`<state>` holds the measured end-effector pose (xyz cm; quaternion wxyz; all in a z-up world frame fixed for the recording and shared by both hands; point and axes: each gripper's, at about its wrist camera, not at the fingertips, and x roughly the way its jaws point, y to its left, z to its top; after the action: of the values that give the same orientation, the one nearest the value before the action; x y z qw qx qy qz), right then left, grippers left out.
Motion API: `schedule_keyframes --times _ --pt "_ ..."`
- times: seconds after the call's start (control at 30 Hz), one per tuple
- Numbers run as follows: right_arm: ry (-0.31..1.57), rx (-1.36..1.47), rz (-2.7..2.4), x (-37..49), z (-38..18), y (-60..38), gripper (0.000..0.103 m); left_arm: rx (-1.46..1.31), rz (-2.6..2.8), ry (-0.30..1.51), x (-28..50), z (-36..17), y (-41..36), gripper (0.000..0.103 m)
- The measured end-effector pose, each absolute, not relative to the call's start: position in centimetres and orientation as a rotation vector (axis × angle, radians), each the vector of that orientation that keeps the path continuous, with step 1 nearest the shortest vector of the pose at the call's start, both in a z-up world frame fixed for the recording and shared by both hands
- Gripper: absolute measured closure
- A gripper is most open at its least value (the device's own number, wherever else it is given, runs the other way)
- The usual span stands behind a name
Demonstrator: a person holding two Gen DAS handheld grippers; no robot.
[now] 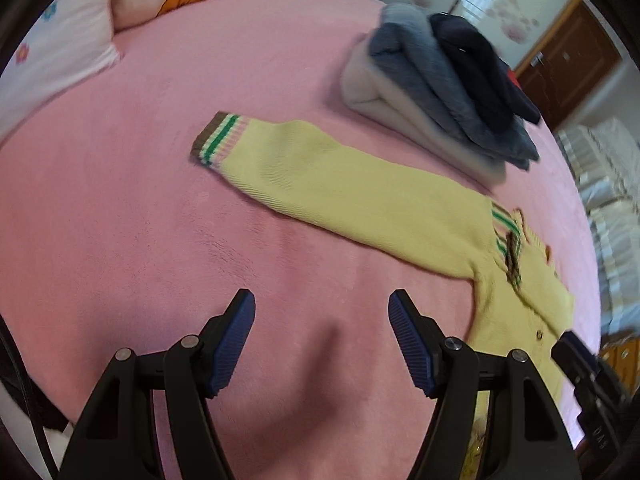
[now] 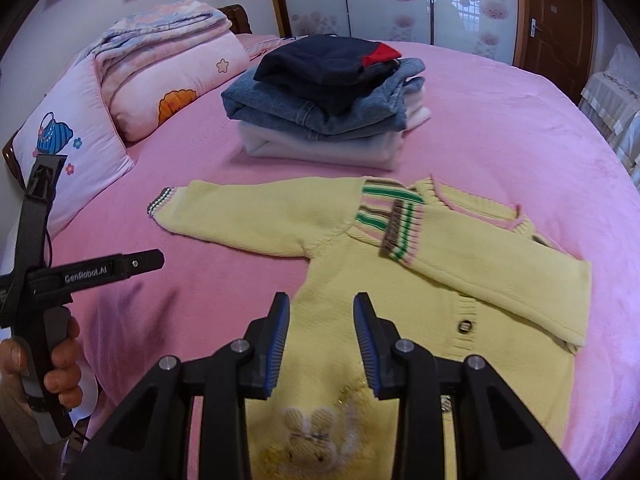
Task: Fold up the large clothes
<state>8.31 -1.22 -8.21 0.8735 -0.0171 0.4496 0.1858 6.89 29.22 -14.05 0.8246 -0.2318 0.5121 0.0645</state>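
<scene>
Both grippers hover, fingers spread and empty: left gripper [image 1: 322, 344] over the pink plush bed [image 1: 120, 220], right gripper [image 2: 322, 344] above the yellow knitted cardigan [image 2: 400, 280].

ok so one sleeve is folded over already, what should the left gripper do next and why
Probably move the left gripper, open and empty over the pink bedspread, to the striped cuff of the outstretched sleeve and grip it. The other sleeve already lies across the yellow cardigan, so this one likely folds in next.
</scene>
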Motion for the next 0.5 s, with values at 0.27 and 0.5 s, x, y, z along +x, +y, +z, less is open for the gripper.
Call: schedule_keyframes --times 0.27,0.5 --pt "0.949 -0.047 0.400 9.9 -9.4 1.1 0.070 -0.765 0.174 1.013 9.5 -17.7 35.8 0.035" --pt "0.978 -0.059 0.398 10.4 -10.8 1.7 0.070 -0.868 0.135 0.970 12.2 -20.0 36.9 0.035"
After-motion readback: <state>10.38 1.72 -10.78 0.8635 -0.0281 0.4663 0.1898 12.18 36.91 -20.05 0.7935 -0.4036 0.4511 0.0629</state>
